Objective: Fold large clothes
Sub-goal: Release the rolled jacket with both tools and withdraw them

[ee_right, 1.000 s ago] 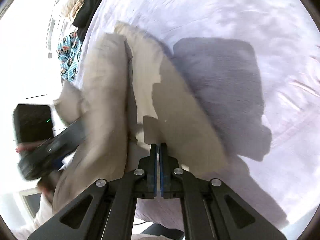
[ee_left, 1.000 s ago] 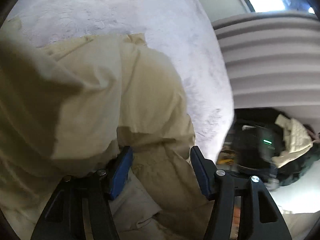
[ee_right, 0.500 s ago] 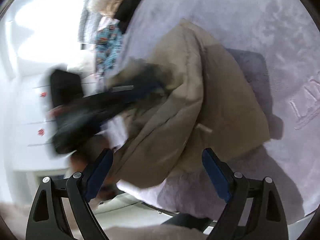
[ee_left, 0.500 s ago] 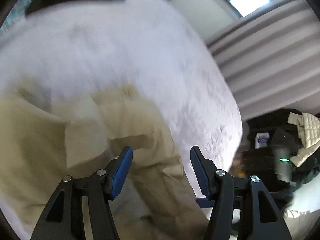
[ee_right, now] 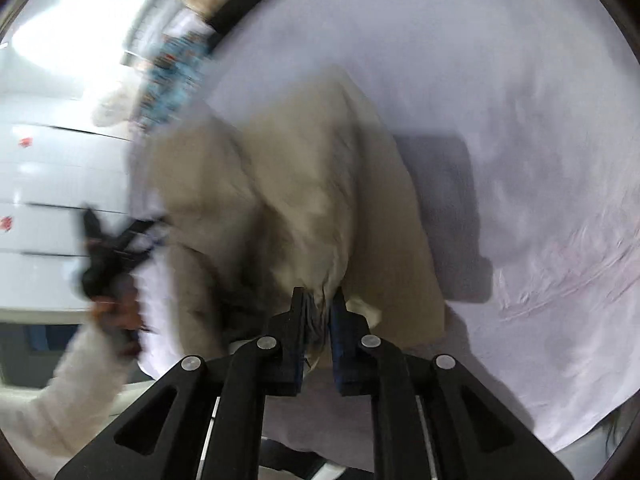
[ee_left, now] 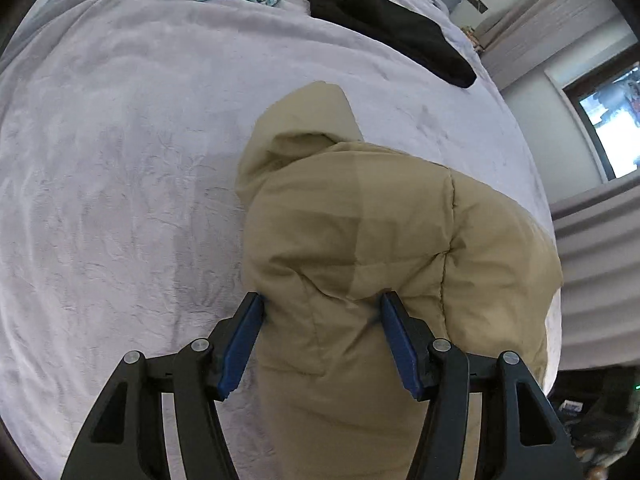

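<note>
Beige coat point(ee_left: 360, 240) lies bunched on the bed point(ee_left: 120, 180). Half a second ago the right gripper point(ee_right: 318, 312) was spread; now it pinches a hem, ready to fold. Left gripper point(ee_left: 320, 320) remains spread, straddling the coat.

The jacket point(ee_left: 384, 248) is a tan, puffy, hooded garment, bunched in a mound on the lilac bed cover. Its hood points toward the far side, and its near edge hangs over the bed's edge.
</note>
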Motion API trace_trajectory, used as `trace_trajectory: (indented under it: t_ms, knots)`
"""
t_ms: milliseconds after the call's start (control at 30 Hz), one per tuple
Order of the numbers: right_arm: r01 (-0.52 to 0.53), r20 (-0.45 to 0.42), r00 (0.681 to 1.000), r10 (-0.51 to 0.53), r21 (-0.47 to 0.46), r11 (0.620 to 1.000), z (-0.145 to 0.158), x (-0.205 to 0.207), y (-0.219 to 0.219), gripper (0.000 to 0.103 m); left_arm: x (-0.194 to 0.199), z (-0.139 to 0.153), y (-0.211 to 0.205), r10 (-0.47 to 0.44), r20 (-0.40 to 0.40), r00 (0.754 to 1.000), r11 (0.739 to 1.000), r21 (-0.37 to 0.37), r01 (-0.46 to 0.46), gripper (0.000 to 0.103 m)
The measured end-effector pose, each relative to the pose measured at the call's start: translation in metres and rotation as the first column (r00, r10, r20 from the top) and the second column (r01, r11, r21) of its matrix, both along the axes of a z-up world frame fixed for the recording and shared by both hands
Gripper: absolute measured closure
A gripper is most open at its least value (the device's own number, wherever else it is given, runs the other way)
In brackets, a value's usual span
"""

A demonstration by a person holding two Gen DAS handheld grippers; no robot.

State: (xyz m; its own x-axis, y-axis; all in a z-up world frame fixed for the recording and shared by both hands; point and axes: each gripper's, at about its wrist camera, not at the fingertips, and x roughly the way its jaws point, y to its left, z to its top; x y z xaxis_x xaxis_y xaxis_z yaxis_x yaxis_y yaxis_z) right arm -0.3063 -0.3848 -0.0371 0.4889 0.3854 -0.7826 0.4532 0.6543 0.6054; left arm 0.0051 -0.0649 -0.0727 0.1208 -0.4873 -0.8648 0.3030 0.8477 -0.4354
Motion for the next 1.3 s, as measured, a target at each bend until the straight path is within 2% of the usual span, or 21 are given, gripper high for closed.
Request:
trace_trajectory:
  t_ms: [33, 67, 100, 133, 167, 267, 333, 400, 433, 467, 567, 633, 733, 800, 900, 967, 1033, 1100, 1167, 1200, 1300]
  knots:
    - [-0.015, 0.041, 0.999, 0.014, 0.01, 1.0, 0.012, 0.004, -0.004, 0.067, -0.001, -0.002, -0.003, -0.002, 0.004, 1.0, 1.0, -0.002, 0.002, 0.041]
    - [-0.035, 0.092, 0.995, 0.032, 0.033, 0.999, 0.029, 0.011, -0.006, 0.032, -0.001, -0.004, -0.004, -0.003, 0.005, 1.0, 1.0, -0.004, 0.003, 0.041]
    - [-0.055, 0.126, 0.991, 0.048, 0.051, 0.997, 0.039, 0.02, -0.007, 0.019, -0.001, -0.005, -0.005, -0.002, 0.005, 1.0, 1.0, -0.007, 0.002, 0.041]
    - [-0.078, 0.149, 0.987, 0.067, 0.07, 0.994, 0.043, 0.026, -0.006, 0.013, -0.001, -0.005, -0.005, 0.0, 0.004, 1.0, 1.0, -0.007, 0.0, 0.041]
    - [-0.104, 0.166, 0.982, 0.087, 0.098, 0.99, 0.04, 0.042, -0.003, 0.013, -0.001, -0.006, -0.005, 0.002, 0.003, 1.0, 1.0, -0.008, -0.002, 0.041]
    - [-0.108, 0.1, 0.99, 0.096, 0.115, 0.988, 0.008, 0.083, 0.003, 0.013, -0.006, -0.006, -0.012, 0.011, -0.001, 1.0, 1.0, -0.008, -0.011, 0.041]
    - [-0.073, 0.044, 0.997, 0.066, 0.187, 0.98, -0.032, 0.113, 0.004, 0.017, -0.006, -0.004, -0.013, 0.01, 0.001, 1.0, 1.0, 0.001, -0.01, 0.041]
    - [-0.064, 0.044, 0.998, 0.054, 0.274, 0.959, -0.053, 0.132, 0.008, 0.056, -0.008, 0.0, -0.019, -0.002, 0.019, 1.0, 1.0, 0.024, 0.002, 0.041]
    - [-0.073, 0.044, 0.997, 0.063, 0.272, 0.959, -0.055, 0.142, 0.011, 0.095, -0.009, 0.001, -0.024, -0.012, 0.028, 1.0, 0.999, 0.034, 0.011, 0.041]
    - [-0.08, 0.041, 0.997, 0.072, 0.257, 0.963, -0.054, 0.146, 0.016, 0.095, -0.011, 0.004, -0.029, -0.022, 0.041, 0.999, 0.999, 0.043, 0.02, 0.041]
    - [-0.118, 0.067, 0.992, 0.11, 0.118, 0.986, -0.028, 0.139, 0.019, 0.097, -0.016, 0.01, -0.056, -0.061, 0.067, 0.996, 0.997, 0.041, 0.058, 0.041]
    - [-0.114, 0.053, 0.992, 0.112, 0.04, 0.993, -0.02, 0.128, 0.004, 0.097, -0.024, 0.013, -0.081, -0.104, 0.091, 0.99, 0.994, 0.046, 0.101, 0.041]
    - [-0.075, -0.025, 0.997, 0.074, -0.014, 0.997, -0.04, 0.108, -0.031, 0.097, -0.038, 0.023, -0.12, -0.198, 0.164, 0.966, 0.978, 0.097, 0.184, 0.041]
    - [-0.042, -0.057, 0.998, 0.042, -0.005, 0.999, -0.058, 0.099, -0.048, 0.097, -0.045, 0.037, -0.137, -0.226, 0.209, 0.951, 0.974, 0.072, 0.215, 0.041]
    - [-0.008, -0.057, 0.998, 0.009, 0.017, 1.0, -0.072, 0.098, -0.063, 0.097, -0.048, 0.05, -0.153, -0.248, 0.238, 0.939, 0.968, 0.034, 0.247, 0.041]
    - [-0.006, -0.06, 0.998, 0.008, 0.027, 1.0, -0.076, 0.104, -0.064, 0.096, -0.049, 0.041, -0.167, -0.29, 0.229, 0.929, 0.957, 0.089, 0.276, 0.041]
    - [0.008, -0.079, 0.997, -0.004, 0.059, 0.998, -0.073, 0.104, -0.065, 0.093, -0.049, 0.021, -0.182, -0.333, 0.212, 0.919, 0.938, 0.177, 0.299, 0.041]
    - [0.016, -0.101, 0.995, -0.012, 0.037, 0.999, -0.055, 0.097, -0.061, 0.091, -0.05, 0.012, -0.187, -0.337, 0.219, 0.916, 0.933, 0.211, 0.293, 0.041]
    - [-0.019, -0.074, 0.997, 0.018, -0.011, 1.0, -0.027, 0.085, -0.051, 0.09, -0.048, 0.009, -0.185, -0.319, 0.211, 0.924, 0.939, 0.2, 0.279, 0.041]
    - [-0.045, -0.038, 0.998, 0.044, -0.011, 0.999, -0.009, 0.073, -0.042, 0.09, -0.047, 0.007, -0.185, -0.31, 0.208, 0.928, 0.942, 0.198, 0.271, 0.041]
    - [-0.139, 0.022, 0.99, 0.138, 0.036, 0.99, 0.013, 0.043, -0.009, 0.09, -0.05, 0.003, -0.188, -0.308, 0.215, 0.927, 0.94, 0.221, 0.261, 0.041]
